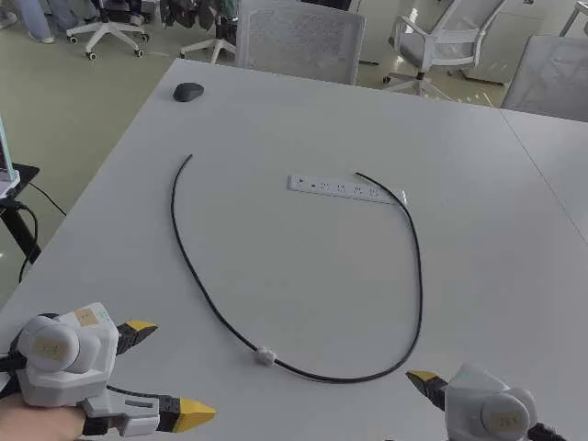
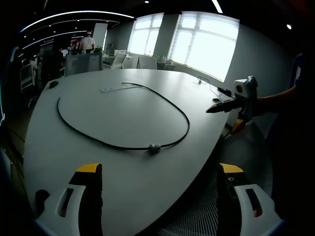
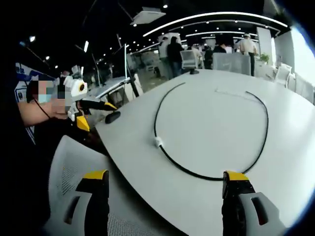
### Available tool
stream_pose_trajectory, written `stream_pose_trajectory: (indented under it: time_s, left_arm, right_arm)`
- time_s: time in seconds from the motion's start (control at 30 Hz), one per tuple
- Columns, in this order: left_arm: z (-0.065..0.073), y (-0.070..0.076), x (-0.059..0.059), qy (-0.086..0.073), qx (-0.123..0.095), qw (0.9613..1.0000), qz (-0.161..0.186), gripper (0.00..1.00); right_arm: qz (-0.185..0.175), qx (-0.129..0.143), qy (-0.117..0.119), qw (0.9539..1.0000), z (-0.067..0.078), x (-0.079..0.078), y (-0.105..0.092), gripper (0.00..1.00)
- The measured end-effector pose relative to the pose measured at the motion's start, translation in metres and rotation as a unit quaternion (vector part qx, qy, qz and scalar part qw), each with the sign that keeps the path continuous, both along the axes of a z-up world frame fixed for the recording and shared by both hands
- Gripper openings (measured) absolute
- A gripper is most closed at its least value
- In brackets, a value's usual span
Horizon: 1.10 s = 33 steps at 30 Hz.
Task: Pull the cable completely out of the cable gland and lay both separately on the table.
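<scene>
Black cable (image 1: 172, 204) lay in a wide U on the white table (image 1: 303, 276), both ends pointing twd the far side, one end right by the power strip (image 1: 344, 189). Small white cable gland (image 1: 265, 356) sat threaded on it at the bottom of the loop. Left gripper (image 1: 176, 367) hung over the front-left corner, jaws apart, empty, well clear of the gland. Right gripper (image 3: 166, 175) at front right, jaws apart too, nothing btwn them. Mouse (image 1: 188, 91) at the far-left corner.

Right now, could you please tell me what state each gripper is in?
Left gripper: open, holding nothing.
Right gripper: open, holding nothing.
</scene>
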<state>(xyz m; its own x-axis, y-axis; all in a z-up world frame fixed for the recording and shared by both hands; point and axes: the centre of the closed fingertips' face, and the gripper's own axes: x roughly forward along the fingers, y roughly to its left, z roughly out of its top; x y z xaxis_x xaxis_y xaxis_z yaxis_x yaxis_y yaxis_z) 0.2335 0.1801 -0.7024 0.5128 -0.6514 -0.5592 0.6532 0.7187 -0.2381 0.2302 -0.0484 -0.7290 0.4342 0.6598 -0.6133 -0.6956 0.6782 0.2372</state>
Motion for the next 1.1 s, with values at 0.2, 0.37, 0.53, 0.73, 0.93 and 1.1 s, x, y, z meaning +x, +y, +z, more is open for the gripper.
stream_pose_trajectory:
  time_s: [0.2,0.37,0.53,0.73,0.93,1.1]
  left_arm:
    - [-0.001,-0.002,-0.004,0.0,0.005,0.9999,-0.009,0.95]
    - [-0.004,-0.002,-0.007,0.006,0.006,0.9999,-0.01,0.95]
    - [-0.009,-0.003,-0.011,0.014,0.002,0.9998,-0.013,0.95]
    - [-0.006,-0.004,-0.011,0.011,0.0,0.9999,-0.014,0.94]
    - [-0.003,-0.009,-0.01,0.001,-0.003,0.9998,-0.017,0.94]
    - [-0.009,-0.007,-0.012,0.002,0.001,0.9999,-0.017,0.94]
  right_arm:
    - [0.001,-0.001,0.003,1.0,-0.003,0.001,0.001,0.95]
    - [0.007,0.0,0.001,1.0,-0.002,0.005,0.008,0.94]
    - [0.013,-0.002,0.004,0.9999,-0.002,0.011,0.017,0.92]
    - [0.029,-0.004,-0.003,0.9996,0.003,0.02,0.029,0.91]
    - [0.062,-0.036,-0.006,0.9974,0.002,0.024,0.035,0.88]
    - [0.074,-0.048,-0.005,0.9961,0.003,0.034,0.042,0.83]
